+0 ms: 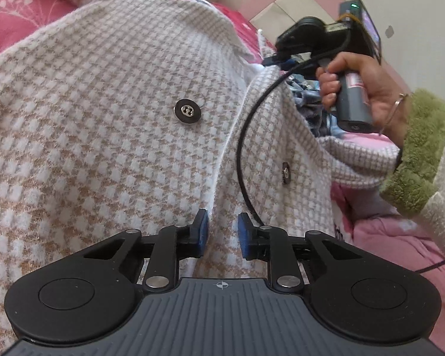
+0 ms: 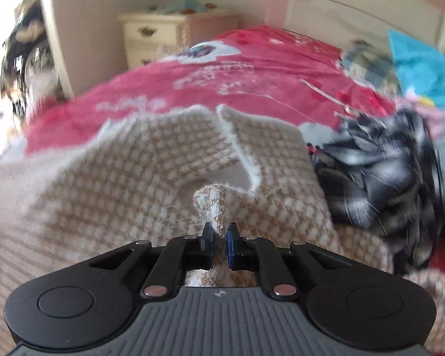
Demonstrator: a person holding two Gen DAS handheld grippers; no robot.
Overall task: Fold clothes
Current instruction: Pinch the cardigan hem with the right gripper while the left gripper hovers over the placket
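A beige and white houndstooth jacket (image 1: pixel 103 118) with metal buttons (image 1: pixel 187 112) is spread over the bed and fills the left wrist view. My left gripper (image 1: pixel 222 233) hovers low over its front edge. The jaws stand a narrow gap apart with the white hem between them, and the pads do not visibly press on it. In the blurred right wrist view, my right gripper (image 2: pixel 219 237) is shut on a pinched-up ridge of the same jacket (image 2: pixel 133 178). A hand (image 1: pixel 370 89) holds that gripper's handle at the jacket's right side, where the cloth hides its fingertips.
A red and pink bedspread (image 2: pixel 252 68) lies under the jacket. A heap of black and white plaid clothes (image 2: pixel 382 172) and a turquoise cloth (image 2: pixel 421 68) lie to the right. A cream bedside cabinet (image 2: pixel 160 38) stands behind. A black cable (image 1: pixel 241 148) crosses the jacket. A green fuzzy sleeve (image 1: pixel 415 154) is nearby.
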